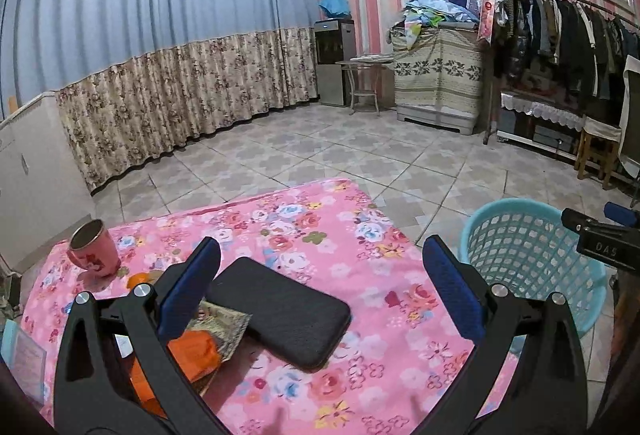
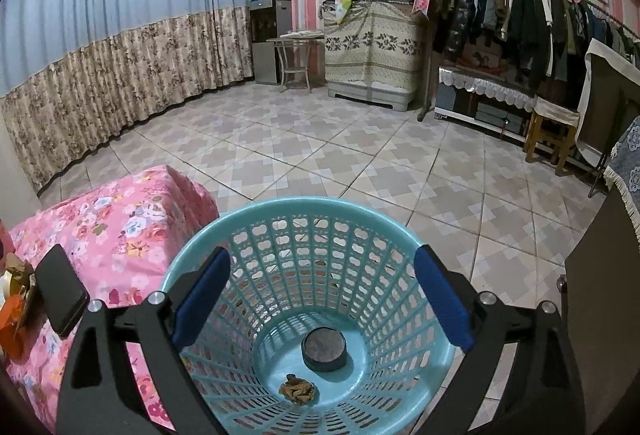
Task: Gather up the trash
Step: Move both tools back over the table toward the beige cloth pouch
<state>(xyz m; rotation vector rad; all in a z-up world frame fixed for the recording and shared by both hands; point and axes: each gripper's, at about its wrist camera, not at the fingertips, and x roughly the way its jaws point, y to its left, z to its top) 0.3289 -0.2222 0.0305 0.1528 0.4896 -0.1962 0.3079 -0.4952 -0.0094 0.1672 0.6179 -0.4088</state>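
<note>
The right gripper (image 2: 320, 299) hangs empty, jaws spread wide, over the blue basket (image 2: 192, 267), where a crumpled scrap (image 2: 298, 389) and dark disc (image 2: 324, 349) already lie. The left gripper (image 1: 320, 287), agape and empty, faces wrappers (image 1: 208, 347) left on the table beside its left finger.

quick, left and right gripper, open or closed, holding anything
left gripper: open, holding nothing, above the black phone.
right gripper: open, empty, over the blue basket.

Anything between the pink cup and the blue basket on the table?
Yes: a black phone lies on the pink floral tablecloth between the pink cup and the blue basket, in the left wrist view.
</note>
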